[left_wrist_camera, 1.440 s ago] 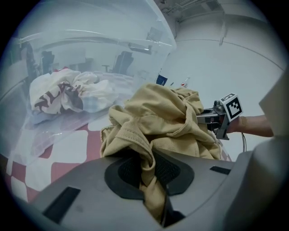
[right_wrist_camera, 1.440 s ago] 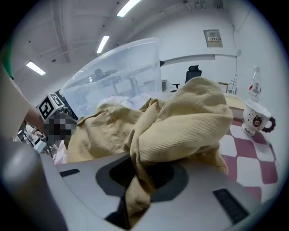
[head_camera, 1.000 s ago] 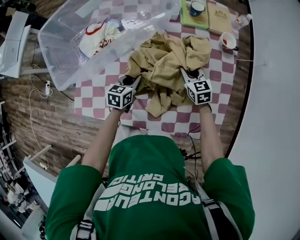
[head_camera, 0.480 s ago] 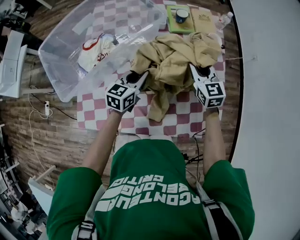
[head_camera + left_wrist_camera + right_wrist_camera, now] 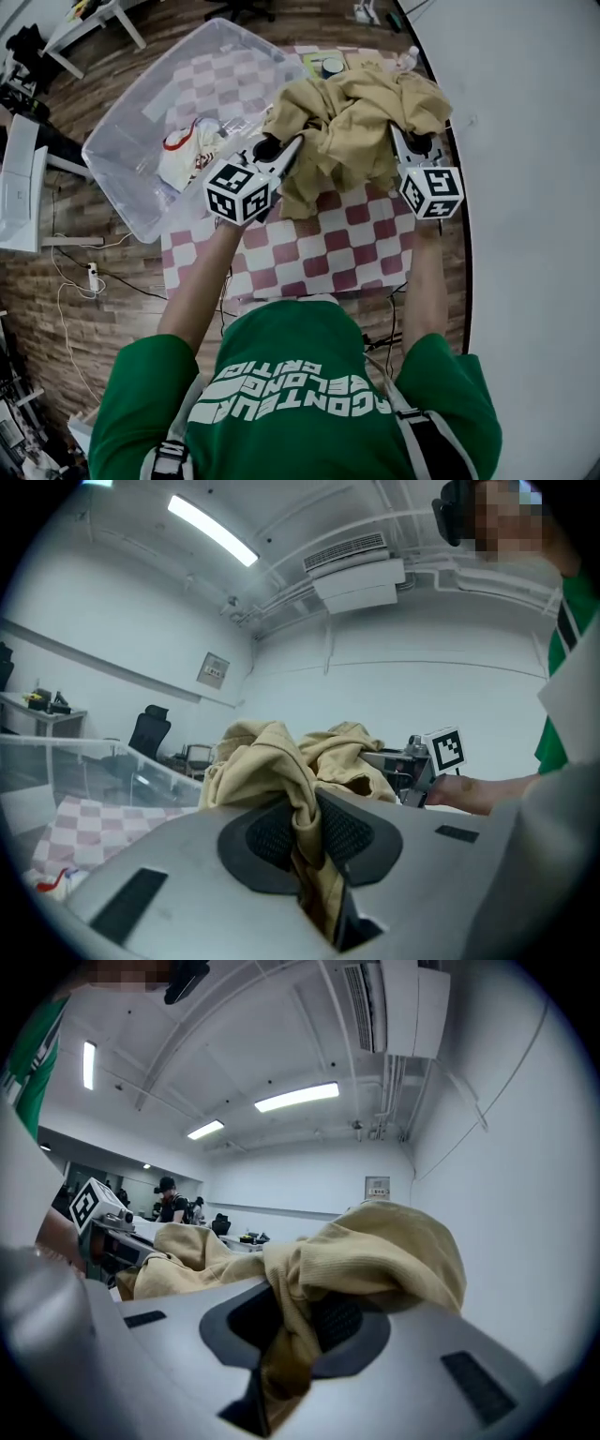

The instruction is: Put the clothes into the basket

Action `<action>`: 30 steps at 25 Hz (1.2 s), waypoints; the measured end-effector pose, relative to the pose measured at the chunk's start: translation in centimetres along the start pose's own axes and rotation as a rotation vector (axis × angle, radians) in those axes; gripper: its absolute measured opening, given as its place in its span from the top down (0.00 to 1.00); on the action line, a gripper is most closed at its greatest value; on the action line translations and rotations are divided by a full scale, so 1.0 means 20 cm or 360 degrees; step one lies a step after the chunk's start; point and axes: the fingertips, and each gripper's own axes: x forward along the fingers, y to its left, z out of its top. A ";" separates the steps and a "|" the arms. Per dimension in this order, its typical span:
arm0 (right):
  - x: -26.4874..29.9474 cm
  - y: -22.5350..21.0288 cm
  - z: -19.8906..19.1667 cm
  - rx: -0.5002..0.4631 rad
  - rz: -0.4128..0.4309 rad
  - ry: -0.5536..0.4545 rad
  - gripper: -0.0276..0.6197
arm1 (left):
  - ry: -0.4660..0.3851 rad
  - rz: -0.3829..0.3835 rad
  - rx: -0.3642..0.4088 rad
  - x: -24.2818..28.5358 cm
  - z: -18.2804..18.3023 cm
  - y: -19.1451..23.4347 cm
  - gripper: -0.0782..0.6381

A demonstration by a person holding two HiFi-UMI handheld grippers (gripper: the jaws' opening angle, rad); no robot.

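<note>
The tan garment (image 5: 352,122) hangs bunched between the two tools, above the checkered surface (image 5: 347,248). The left tool (image 5: 289,150) is clenched on one fold of it, and the right tool (image 5: 400,142) on another fold. The clear plastic basket (image 5: 117,173), with a white-and-red cloth (image 5: 186,155) inside, stands just left of the left tool. Both arms reach forward.

Left tongs (image 5: 287,150), right tongs (image 5: 401,141) held out ahead, roughly level, each clamped on garment (image 5: 356,117).
</note>
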 end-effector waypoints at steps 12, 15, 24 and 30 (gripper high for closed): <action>0.00 -0.09 0.52 -0.0019 -0.0198 -0.0301 0.85 | -0.0249 -0.0115 0.0215 0.08 0.65 0.08 0.83; -0.03 -0.13 0.72 -0.0042 -0.0207 -0.0380 0.85 | -0.0309 -0.0121 0.0263 0.08 0.86 0.10 0.83; 0.03 -0.16 1.25 -0.0052 -0.0204 -0.0590 0.85 | -0.0522 -0.0096 0.0272 -0.04 1.46 0.26 0.83; 0.14 -0.15 1.47 -0.0061 -0.0123 -0.0693 0.85 | -0.0622 0.0011 0.0302 -0.12 1.72 0.36 0.83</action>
